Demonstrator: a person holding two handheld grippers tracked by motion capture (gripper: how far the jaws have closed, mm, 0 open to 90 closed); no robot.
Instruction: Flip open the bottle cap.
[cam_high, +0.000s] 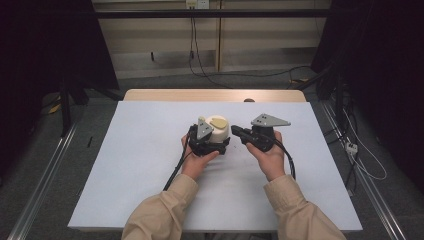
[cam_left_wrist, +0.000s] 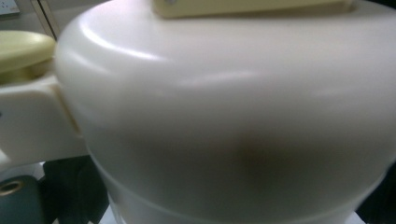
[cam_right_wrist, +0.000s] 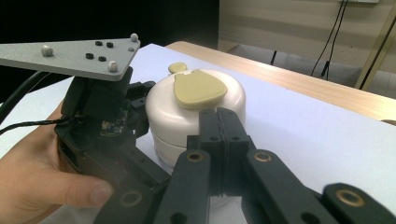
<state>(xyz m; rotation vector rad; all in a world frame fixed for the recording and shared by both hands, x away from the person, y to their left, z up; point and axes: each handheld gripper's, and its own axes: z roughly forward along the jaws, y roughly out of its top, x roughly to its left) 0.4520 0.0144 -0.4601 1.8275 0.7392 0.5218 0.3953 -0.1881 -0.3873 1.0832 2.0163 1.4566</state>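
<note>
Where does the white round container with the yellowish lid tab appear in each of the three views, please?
High view: white container at table centre, against the left gripper.
Left gripper view: very close, spanning the frame.
Right gripper view: centre, behind the closed right gripper.
Shared landmark: its yellowish tab.

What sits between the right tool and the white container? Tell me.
Nothing visible. In the right gripper view the right tool, jaws together, points straight at the white container with bare table beside it. The left tool is at the container's other side, off that line.
</note>
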